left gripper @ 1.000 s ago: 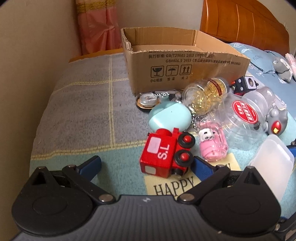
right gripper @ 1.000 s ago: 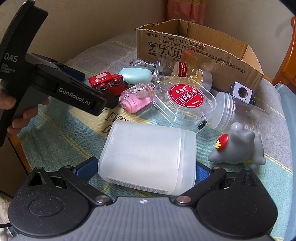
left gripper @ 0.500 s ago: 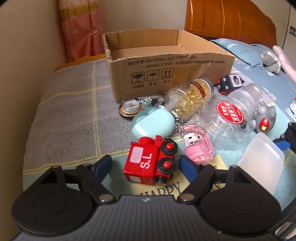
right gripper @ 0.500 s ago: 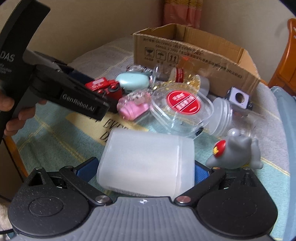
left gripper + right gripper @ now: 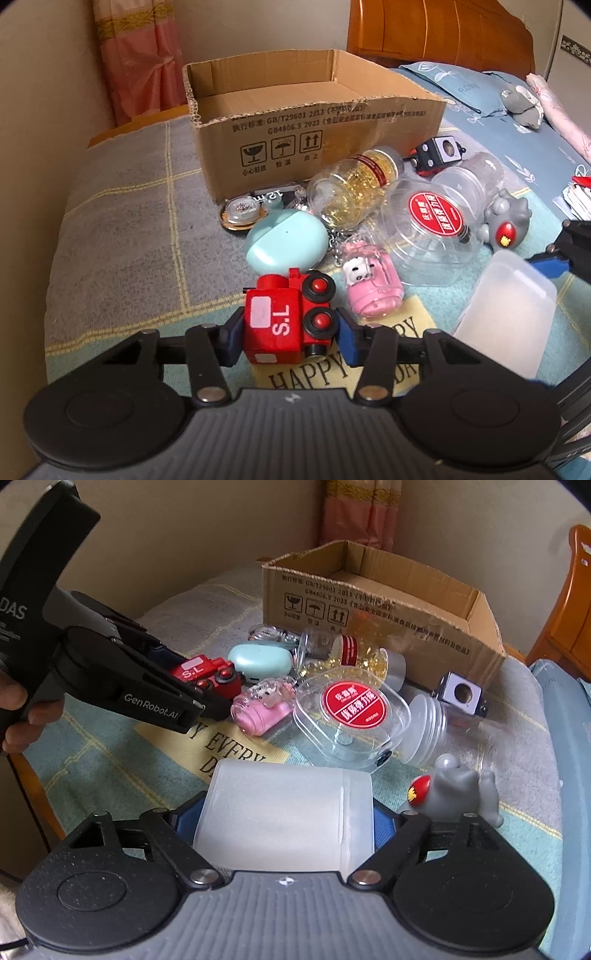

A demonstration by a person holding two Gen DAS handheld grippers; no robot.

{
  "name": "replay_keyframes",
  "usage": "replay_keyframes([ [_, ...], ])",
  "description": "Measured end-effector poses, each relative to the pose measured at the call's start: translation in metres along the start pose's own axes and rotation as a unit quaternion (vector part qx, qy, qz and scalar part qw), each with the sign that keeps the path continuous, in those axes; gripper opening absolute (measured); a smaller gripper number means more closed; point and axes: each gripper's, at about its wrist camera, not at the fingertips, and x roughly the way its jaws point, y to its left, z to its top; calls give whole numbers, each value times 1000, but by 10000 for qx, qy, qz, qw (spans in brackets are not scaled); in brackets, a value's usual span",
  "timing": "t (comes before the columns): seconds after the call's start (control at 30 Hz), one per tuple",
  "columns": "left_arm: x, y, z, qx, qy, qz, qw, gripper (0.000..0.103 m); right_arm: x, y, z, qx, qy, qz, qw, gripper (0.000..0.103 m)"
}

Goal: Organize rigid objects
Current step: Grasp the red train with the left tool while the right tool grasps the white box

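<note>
Left gripper (image 5: 290, 330) has closed onto red train (image 5: 286, 321); right gripper (image 5: 284, 818) clamps frosted container (image 5: 284, 812). Cardboard box (image 5: 332, 147) looks empty; clutter before it remains.

Readable markings

"S.L" on the red toy train (image 5: 284, 325); "GB/T29601 2013" on the cardboard box (image 5: 317, 147), at 12 o'clock; "GenRobot.AI" on the left gripper (image 5: 177, 709); "HAPPY" on the cloth (image 5: 317, 373).

Left tongs (image 5: 290, 334) and right tongs (image 5: 286, 821) both clamped closed.
</note>
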Motion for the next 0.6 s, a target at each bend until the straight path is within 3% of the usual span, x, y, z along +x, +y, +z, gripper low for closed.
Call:
replay_keyframes([
  [0.37, -33, -5, 4, -37, -157, 53, 9999, 48, -28, -17, 8, -249, -216, 95, 9994, 89],
  [0.6, -52, -11, 23, -35, -223, -12, 9997, 48, -45, -37, 24, -222, -386, 204, 9988, 89],
])
